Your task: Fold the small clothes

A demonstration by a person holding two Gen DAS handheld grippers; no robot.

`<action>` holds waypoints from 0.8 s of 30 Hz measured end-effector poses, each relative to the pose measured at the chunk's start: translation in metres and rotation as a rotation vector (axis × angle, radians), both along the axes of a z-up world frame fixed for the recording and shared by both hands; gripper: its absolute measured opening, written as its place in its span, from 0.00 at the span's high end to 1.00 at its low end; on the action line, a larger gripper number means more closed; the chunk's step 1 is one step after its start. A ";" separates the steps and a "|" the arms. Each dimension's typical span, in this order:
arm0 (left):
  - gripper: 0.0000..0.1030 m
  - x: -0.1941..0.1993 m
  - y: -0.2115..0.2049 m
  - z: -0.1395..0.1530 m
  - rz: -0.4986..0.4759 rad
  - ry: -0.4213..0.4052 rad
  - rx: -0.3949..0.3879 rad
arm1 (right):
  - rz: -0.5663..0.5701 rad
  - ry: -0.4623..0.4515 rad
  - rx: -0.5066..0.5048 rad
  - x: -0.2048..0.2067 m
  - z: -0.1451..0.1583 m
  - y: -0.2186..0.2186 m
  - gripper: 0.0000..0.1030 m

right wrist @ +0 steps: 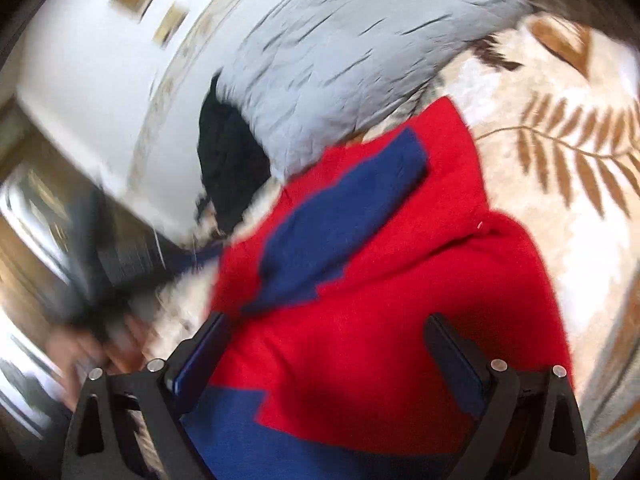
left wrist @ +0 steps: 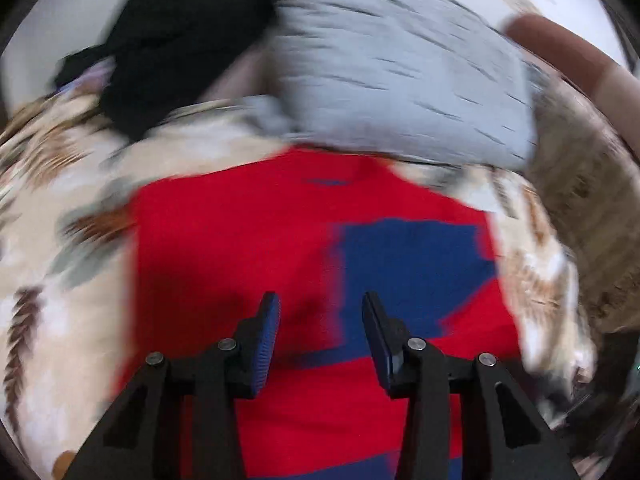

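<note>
Beneath both grippers lies the red top (left wrist: 240, 240), spread flat on the bedcover (left wrist: 60, 200); left gripper (left wrist: 321, 320) part-open, empty, above its blue patch (left wrist: 412, 264); right gripper (right wrist: 326, 356) wide, empty, astride a fold; grey garment (left wrist: 400, 80) beyond the fingers.

Three garments show on the leaf-printed bedcover (left wrist: 60, 184) — one red garment with blue patches (left wrist: 248, 240), one grey garment with dark flecks (left wrist: 400, 80) at twelve o'clock from it, and one black garment (left wrist: 180, 48) at about ten o'clock in the left wrist view. Two grippers are in sight, one per view — the left gripper (left wrist: 320, 336) and the right gripper (right wrist: 326, 356) — each with two fingers. One bare hand (right wrist: 92, 344), blurred, sits at eight o'clock in the right wrist view.
</note>
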State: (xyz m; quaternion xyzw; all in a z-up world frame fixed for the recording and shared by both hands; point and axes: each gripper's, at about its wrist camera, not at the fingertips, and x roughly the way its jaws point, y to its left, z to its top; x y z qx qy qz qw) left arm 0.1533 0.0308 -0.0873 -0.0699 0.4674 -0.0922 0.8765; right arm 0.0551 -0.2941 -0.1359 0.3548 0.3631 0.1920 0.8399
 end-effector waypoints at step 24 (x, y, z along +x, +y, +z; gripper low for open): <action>0.50 -0.011 0.115 -0.038 0.291 0.002 -0.124 | -0.206 0.310 -0.340 0.080 -0.006 -0.007 0.88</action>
